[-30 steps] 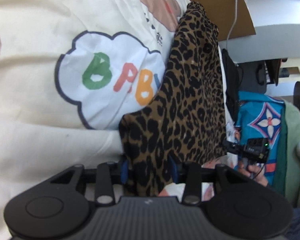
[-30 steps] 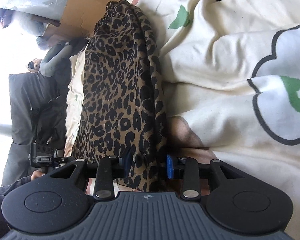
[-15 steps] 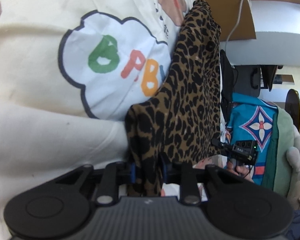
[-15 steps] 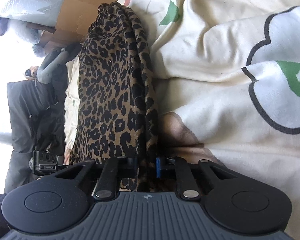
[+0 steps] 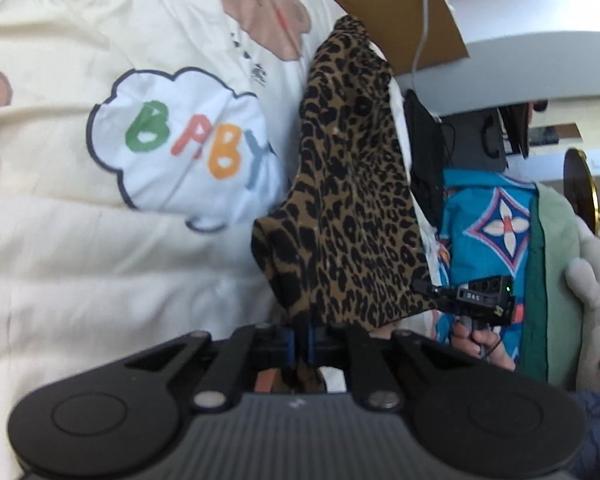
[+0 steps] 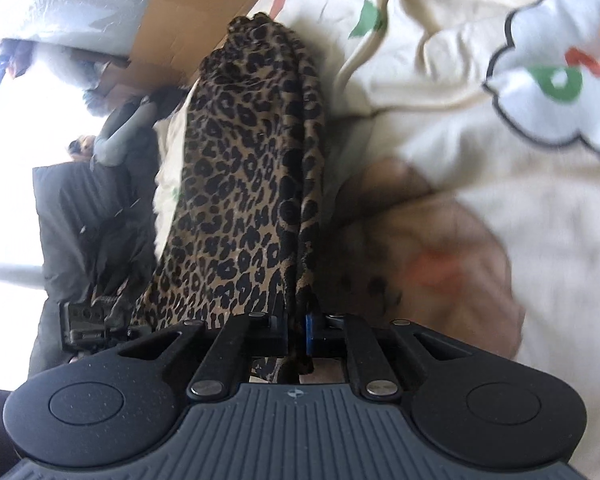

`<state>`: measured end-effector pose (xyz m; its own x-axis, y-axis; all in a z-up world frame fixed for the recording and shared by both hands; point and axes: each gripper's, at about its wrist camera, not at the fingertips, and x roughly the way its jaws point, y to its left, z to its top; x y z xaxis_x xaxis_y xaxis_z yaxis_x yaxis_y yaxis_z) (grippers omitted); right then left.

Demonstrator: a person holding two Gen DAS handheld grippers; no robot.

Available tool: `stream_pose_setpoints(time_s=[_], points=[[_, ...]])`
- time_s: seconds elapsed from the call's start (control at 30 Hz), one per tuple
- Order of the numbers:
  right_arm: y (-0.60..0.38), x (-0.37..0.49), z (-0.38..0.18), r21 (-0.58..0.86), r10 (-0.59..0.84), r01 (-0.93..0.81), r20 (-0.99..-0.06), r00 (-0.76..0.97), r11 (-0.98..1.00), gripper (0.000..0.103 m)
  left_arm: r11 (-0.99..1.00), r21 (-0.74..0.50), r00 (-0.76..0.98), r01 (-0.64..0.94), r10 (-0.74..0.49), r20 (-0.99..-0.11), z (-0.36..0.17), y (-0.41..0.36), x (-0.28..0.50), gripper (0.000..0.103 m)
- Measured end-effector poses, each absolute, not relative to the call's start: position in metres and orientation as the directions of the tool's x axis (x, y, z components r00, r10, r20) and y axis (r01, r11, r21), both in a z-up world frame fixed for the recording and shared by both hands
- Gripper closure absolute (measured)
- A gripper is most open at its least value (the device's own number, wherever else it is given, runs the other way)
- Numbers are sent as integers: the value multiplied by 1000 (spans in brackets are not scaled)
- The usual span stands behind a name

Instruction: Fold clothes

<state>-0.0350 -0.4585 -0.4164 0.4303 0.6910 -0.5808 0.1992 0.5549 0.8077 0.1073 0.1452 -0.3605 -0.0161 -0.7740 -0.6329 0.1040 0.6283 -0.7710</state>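
Observation:
A leopard-print garment (image 5: 352,208) stretches away from me over a cream quilt (image 5: 80,272) printed with a cloud that reads BABY. My left gripper (image 5: 299,340) is shut on the near left corner of its hem, blue pads pinching the cloth. In the right wrist view the same leopard-print garment (image 6: 240,184) runs up toward a cardboard box, and my right gripper (image 6: 297,330) is shut on its other near corner. The near edge hangs lifted off the quilt between the two grippers. The other gripper (image 5: 480,296) shows at the right of the left wrist view.
A cardboard box (image 5: 400,8) with a white cable lies beyond the garment. A blue patterned garment (image 5: 496,232) and a green plush toy (image 5: 580,280) lie to the right. Dark clothing (image 6: 88,216) is piled left of the garment in the right wrist view.
Both grippers went from open around the garment's near hem to shut on it. The pinched corners have since risen off the quilt, and the cloth now hangs taut.

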Motion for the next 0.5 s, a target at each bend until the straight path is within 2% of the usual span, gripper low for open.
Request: stream_pose_setpoints(time_s=[0.3, 0.5], points=[[-449, -68, -391, 833, 755, 135, -546, 363, 537, 98, 619, -783, -20, 60, -784, -621, -330, 161, 79, 97], [-445, -66, -401, 828, 747, 172, -556, 365, 533, 97, 669, -740, -46, 69, -739, -672, -344, 157, 77, 97]])
